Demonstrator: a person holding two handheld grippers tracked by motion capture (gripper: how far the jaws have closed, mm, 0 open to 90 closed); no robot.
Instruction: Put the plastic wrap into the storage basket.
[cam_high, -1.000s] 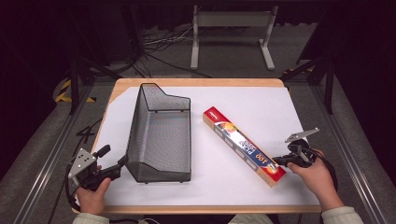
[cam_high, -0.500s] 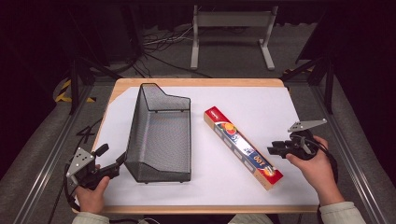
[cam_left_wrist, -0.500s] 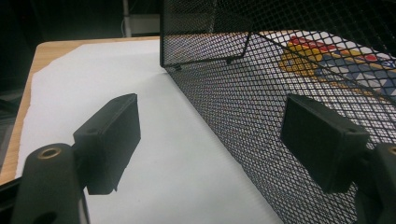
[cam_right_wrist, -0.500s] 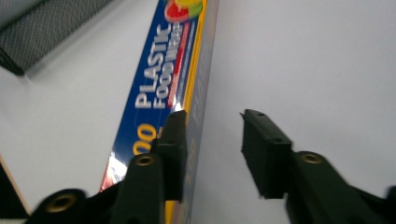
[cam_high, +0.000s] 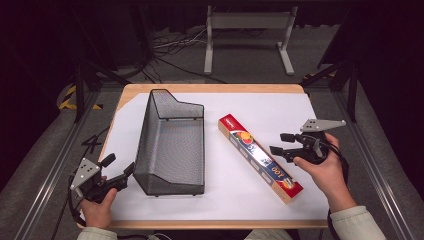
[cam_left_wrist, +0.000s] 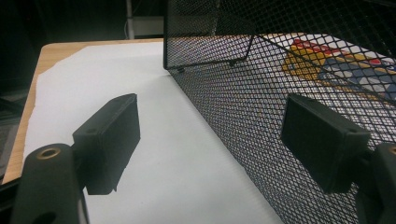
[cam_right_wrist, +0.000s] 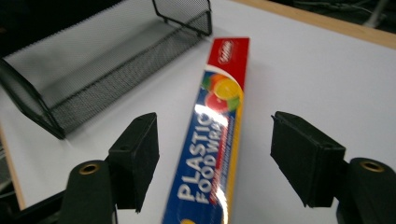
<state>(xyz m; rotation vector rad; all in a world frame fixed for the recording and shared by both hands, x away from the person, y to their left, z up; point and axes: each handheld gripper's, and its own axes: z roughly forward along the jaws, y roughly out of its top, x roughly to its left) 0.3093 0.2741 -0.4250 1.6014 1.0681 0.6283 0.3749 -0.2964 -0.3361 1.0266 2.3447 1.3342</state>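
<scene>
Right gripper view looks down between the spread jaws of the right gripper (cam_right_wrist: 212, 163), which hovers over the near half of the plastic food wrap box (cam_right_wrist: 212, 135) without touching it. That box lies flat on the white sheet (cam_high: 270, 112), just right of the black mesh basket (cam_high: 172, 145). At the basket's near left corner, the left gripper (cam_high: 116, 172) also stands spread, one jaw against the mesh wall.
</scene>
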